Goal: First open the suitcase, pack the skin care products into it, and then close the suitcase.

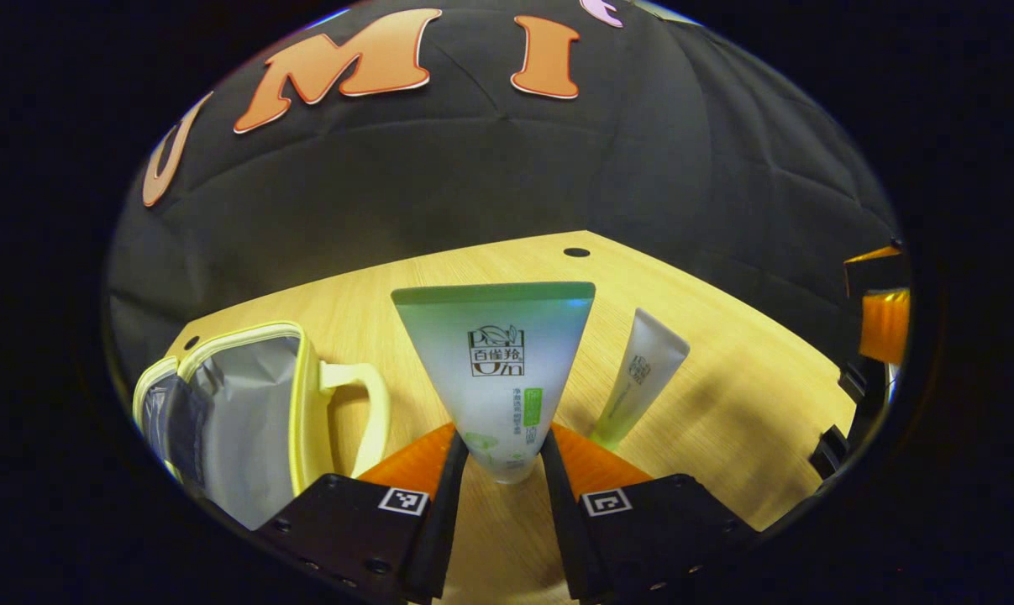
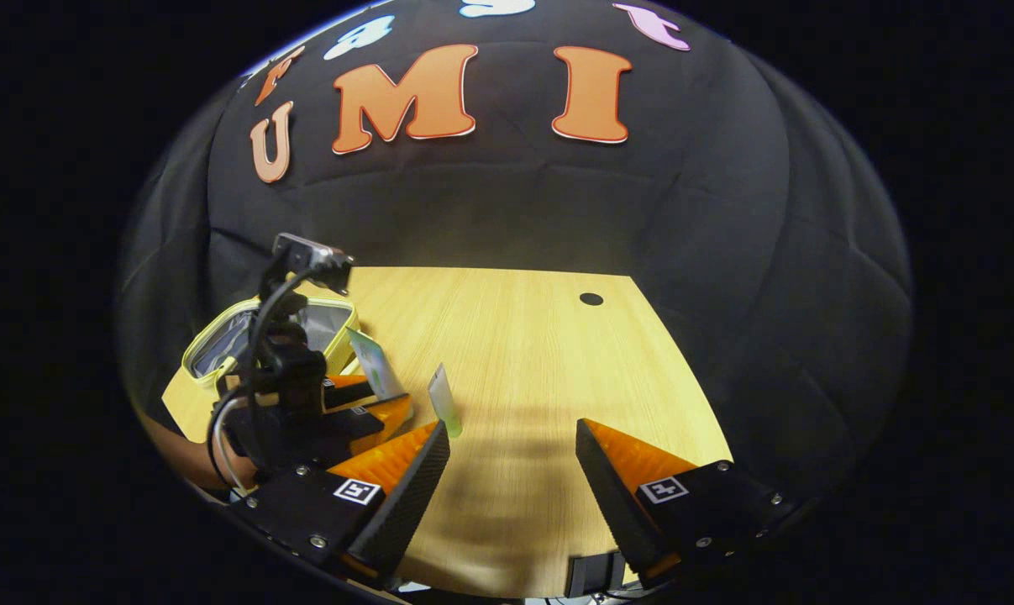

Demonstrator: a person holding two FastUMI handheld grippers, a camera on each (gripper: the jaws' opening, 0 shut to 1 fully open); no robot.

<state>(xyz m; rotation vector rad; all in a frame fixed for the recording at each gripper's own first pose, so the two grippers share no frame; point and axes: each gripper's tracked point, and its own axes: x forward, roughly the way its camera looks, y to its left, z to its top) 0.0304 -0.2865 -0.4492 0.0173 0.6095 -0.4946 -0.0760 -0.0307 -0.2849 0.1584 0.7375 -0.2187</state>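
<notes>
In the left gripper view my left gripper (image 1: 502,458) is shut on the cap end of a large frosted green-and-white tube (image 1: 498,361), which stands up between its fingers. A smaller white tube (image 1: 641,378) lies on the table just to its right. The yellow suitcase (image 1: 246,412) sits open at the left, grey lining showing, handle toward me. In the right gripper view my right gripper (image 2: 513,449) hangs open over bare wood with nothing between its fingers. There the left gripper (image 2: 364,403) holds the large tube (image 2: 374,363) beside the suitcase (image 2: 259,336), and the small tube (image 2: 443,399) lies near it.
The wooden table (image 2: 515,361) has a round cable hole (image 2: 591,298) near its far edge. Black cloth walls close in behind and to the sides. In the left gripper view, part of my right gripper (image 1: 880,328) shows at the far right edge.
</notes>
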